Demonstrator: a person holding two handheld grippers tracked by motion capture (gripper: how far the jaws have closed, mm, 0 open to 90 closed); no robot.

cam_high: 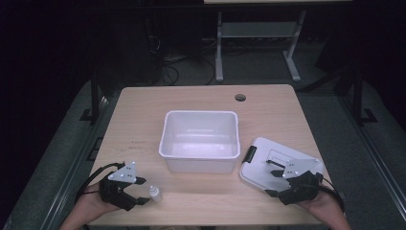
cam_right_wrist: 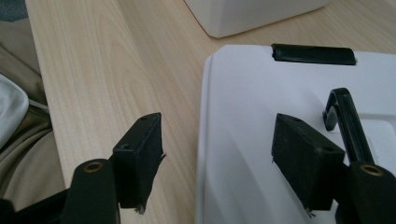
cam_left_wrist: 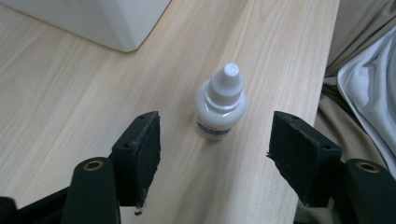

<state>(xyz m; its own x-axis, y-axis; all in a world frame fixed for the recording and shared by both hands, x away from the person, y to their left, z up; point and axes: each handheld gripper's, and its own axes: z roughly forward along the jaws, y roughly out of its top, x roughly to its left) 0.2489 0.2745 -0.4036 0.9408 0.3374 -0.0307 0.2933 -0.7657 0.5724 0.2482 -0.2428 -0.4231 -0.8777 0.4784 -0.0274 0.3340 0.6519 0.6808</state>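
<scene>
A small white dropper bottle (cam_high: 154, 193) (cam_left_wrist: 220, 105) stands upright on the wooden table near its front edge. My left gripper (cam_high: 141, 190) (cam_left_wrist: 217, 158) is open just short of it, with the bottle ahead of the gap and neither pad touching it. A white lid (cam_high: 261, 165) (cam_right_wrist: 280, 93) with black latches lies flat at the front right. Over the lid's near corner my right gripper (cam_high: 273, 183) (cam_right_wrist: 217, 158) is open; one jaw is above the bare wood and the other above the lid. A white plastic bin (cam_high: 199, 113) sits open and empty mid-table.
The table (cam_high: 143, 124) has a round cable hole (cam_high: 240, 97) at the back right. The bin's corner (cam_left_wrist: 116, 28) lies beyond the bottle. The lid's black handle (cam_right_wrist: 345, 121) rises beside my right jaw. Cloth (cam_left_wrist: 369, 79) hangs past the table's front edge.
</scene>
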